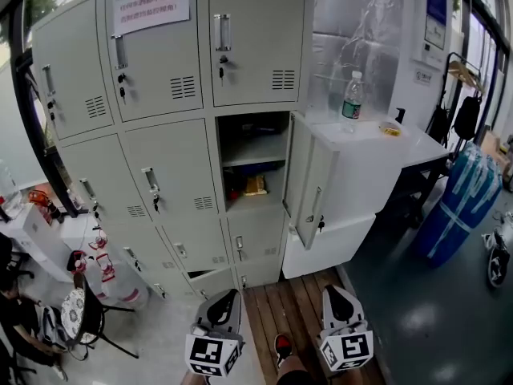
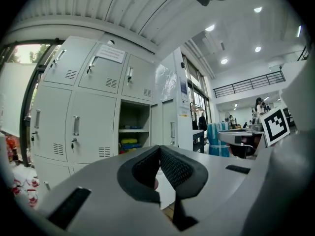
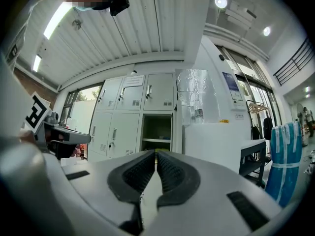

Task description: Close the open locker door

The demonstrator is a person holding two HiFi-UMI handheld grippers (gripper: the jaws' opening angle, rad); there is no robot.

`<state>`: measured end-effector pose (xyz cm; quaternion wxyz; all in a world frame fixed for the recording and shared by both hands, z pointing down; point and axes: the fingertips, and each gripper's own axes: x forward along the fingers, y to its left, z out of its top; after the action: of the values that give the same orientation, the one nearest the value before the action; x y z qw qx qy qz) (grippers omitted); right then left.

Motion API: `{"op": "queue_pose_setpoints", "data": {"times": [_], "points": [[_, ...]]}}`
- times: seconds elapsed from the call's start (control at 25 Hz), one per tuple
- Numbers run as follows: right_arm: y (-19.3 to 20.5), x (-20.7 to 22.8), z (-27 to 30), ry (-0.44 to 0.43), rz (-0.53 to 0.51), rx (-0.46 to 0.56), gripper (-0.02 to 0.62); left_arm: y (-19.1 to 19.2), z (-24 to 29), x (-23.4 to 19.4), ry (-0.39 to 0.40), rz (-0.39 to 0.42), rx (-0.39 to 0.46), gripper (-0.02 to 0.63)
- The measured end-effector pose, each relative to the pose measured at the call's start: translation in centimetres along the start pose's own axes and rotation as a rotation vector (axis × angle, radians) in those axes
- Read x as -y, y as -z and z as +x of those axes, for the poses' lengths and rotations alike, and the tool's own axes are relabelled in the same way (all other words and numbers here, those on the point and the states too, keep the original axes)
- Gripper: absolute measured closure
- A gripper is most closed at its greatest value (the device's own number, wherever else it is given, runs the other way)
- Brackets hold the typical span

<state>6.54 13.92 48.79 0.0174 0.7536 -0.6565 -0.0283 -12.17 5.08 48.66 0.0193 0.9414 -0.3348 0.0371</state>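
The open locker door [image 1: 309, 184] stands upright, swung out on its right-hand hinge, ahead of the right gripper [image 1: 342, 293] (the nearer one), whose jaws, like the left gripper's [image 1: 225, 297], are together and empty.

Bottle [image 1: 351, 95] on cabinet [image 1: 365, 139], right of open locker [image 1: 252, 135]

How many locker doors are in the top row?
3: the left door, the middle door with a paper notice, the right door above the open locker. More may be hidden.
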Motion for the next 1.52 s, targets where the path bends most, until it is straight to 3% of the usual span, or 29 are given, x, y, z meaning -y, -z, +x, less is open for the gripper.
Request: {"op": "queue_pose_setpoints", "data": {"times": [0.36,0.64,0.84,0.96,1.32,1.52], "points": [[-1.2,5.5,9.6,-0.067,0.025,-0.011,0.569,-2.8,9.4,-2.5,-0.047,-0.005,-0.025,0.584],[-1.0,8.2,16.1,-0.17,0.047,-0.024,0.564,-2.9,15.7,-3.5,-0.094,-0.026,-0.063,0.584],[-0.4,8.6,19.1,-0.313,0.108,-0.033,0.437,-3.2,18.7,-4.2,-0.13,-0.034,-0.088,0.584],[0.1,9.2,20.6,-0.364,0.117,-0.044,0.398,-3.4,20.0,-4.7,-0.151,-0.038,-0.099,0.584],[0.0,9.1,23.3,-0.457,0.083,-0.072,0.385,-3.8,23.0,-4.8,-0.169,-0.043,-0.131,0.584],[0.1,8.3,23.3,-0.5,0.058,-0.088,0.422,-3.7,23.1,-5.0,-0.185,-0.054,-0.148,0.584]]}}
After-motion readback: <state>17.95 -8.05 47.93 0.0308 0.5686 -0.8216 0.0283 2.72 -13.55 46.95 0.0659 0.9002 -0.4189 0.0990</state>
